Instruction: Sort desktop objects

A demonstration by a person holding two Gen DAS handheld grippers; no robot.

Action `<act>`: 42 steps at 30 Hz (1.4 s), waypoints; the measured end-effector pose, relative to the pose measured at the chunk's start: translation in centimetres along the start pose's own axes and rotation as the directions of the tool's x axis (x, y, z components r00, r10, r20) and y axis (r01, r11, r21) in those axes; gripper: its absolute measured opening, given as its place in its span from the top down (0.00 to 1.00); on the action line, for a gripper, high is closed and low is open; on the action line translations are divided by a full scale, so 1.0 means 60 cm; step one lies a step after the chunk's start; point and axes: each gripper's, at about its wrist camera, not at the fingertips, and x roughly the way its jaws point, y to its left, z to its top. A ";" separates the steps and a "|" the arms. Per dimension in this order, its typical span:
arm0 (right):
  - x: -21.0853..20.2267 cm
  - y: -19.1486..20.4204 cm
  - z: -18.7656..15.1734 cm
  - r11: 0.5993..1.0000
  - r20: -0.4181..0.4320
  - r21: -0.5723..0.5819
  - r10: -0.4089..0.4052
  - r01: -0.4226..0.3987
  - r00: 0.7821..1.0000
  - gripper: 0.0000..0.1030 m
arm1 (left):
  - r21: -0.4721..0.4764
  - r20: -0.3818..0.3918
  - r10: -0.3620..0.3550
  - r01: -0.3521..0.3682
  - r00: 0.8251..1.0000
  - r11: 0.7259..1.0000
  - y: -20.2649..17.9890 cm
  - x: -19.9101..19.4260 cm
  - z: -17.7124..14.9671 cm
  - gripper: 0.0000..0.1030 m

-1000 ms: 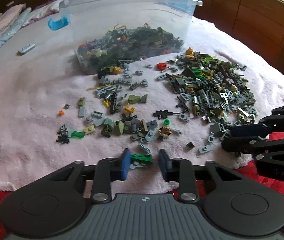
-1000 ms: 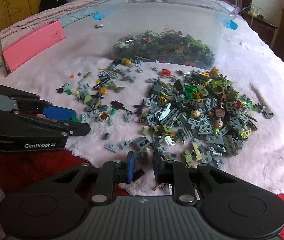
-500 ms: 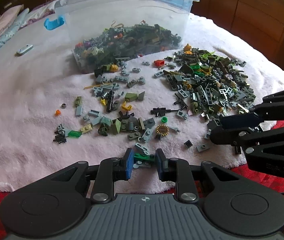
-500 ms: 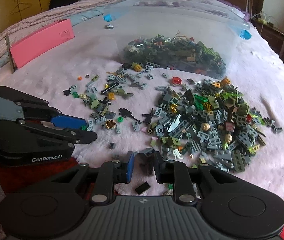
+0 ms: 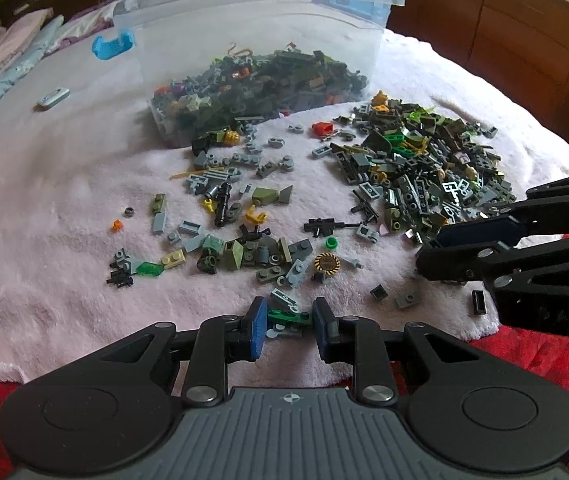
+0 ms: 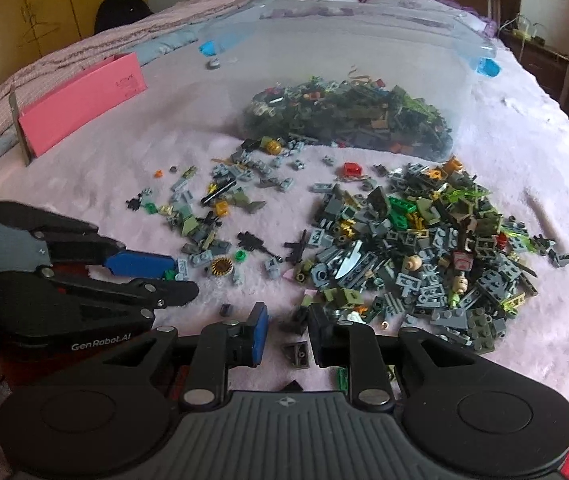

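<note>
Small toy bricks lie scattered on a pink fleece blanket, with a dense pile (image 5: pixel 424 176) at the right and looser pieces (image 5: pixel 240 244) in the middle. My left gripper (image 5: pixel 287 318) is shut on a green brick plate (image 5: pixel 288 316) with grey pieces stuck to it. My right gripper (image 6: pixel 286 334) stands slightly open; a dark grey brick (image 6: pixel 296 354) lies loose on the blanket below its jaws. In the left wrist view the right gripper (image 5: pixel 432 258) shows at the right edge of the pile.
A clear plastic bin (image 5: pixel 252 32) holding many bricks stands behind the pile. A pink box (image 6: pixel 84 102) stands at the far left. A small white device (image 5: pixel 53 98) lies on the blanket. Red cloth (image 5: pixel 524 356) borders the blanket's near edge.
My left gripper closed on the green plate and lifted slightly. My right gripper rose from the pile's edge, and the dark grey brick it held has dropped out onto the blanket.
</note>
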 end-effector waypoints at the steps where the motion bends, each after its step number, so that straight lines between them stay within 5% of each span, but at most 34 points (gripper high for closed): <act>1: -0.001 -0.002 0.001 1.000 0.002 0.005 0.002 -0.002 1.000 0.76 | 0.005 0.001 0.004 -0.004 1.000 1.000 -0.001 0.000 0.000 0.74; 23: 0.016 0.003 -0.011 1.000 -0.040 -0.001 -0.025 0.025 0.999 0.75 | 0.078 -0.013 0.029 -0.028 0.999 0.997 -0.017 -0.005 -0.004 0.75; 31: 0.019 0.007 -0.013 0.999 -0.044 -0.029 -0.036 0.035 0.998 0.75 | 0.177 -0.026 0.049 -0.043 0.998 0.983 -0.036 0.001 0.001 0.77; 42: 0.014 -0.017 -0.010 0.994 -0.048 0.107 0.001 0.004 0.999 0.75 | 0.099 -0.010 0.034 -0.033 0.999 0.995 -0.019 -0.028 0.008 0.77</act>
